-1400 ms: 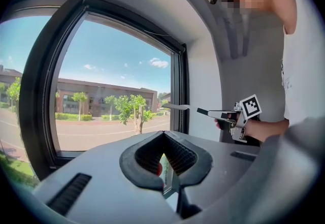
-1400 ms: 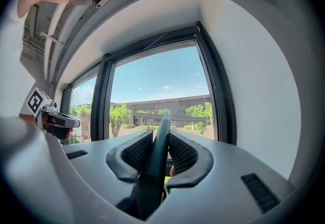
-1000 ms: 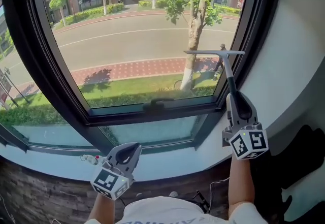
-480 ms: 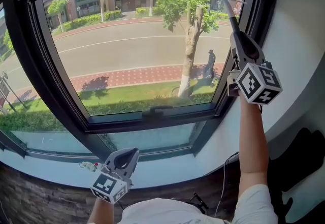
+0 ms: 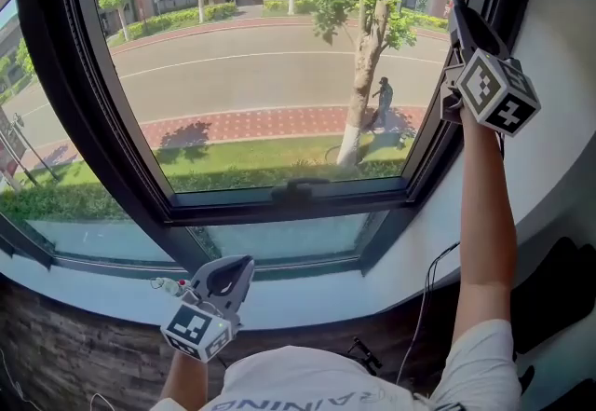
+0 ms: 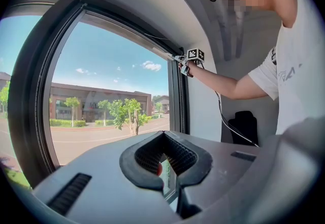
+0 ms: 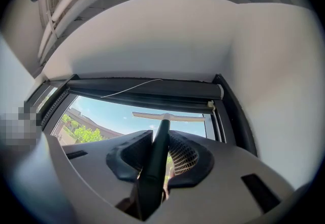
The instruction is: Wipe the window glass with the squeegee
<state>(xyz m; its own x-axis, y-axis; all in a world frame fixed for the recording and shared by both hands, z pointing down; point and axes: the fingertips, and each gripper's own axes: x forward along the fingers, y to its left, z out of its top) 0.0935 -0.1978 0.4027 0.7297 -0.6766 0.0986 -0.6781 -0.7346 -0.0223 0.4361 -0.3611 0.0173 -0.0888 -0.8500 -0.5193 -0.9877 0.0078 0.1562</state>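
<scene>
**A:** Where is the squeegee?

**B:** Up at the top right corner of the window glass; the right gripper is clamped on its dark handle, with the arm stretched high; the pale blade lies crosswise just under the rolled blind.

**A:** Is the blade on the pane?

**B:** I cannot tell from here; it sits near the glass, but contact is not clear.

**A:** And the other hand?

**B:** The left gripper hangs low over the sill, near its left end; its jaws are together with nothing between them; it plays no part.

**A:** What could go wrong from here?

**B:** Several things, I judge; the blade is close to the blind and its thin cord, so a small lift could snag either; the jaws hold only the handle, well below the blade, so pressure on the pane could twist the handle in the grip and tilt the blade, leaving streaks; near the right edge of the frame one blade end could ride onto the frame and lift the rest off the glass.

**A:** So?

**B:** A level blade and even pressure for the downward pull.
</scene>
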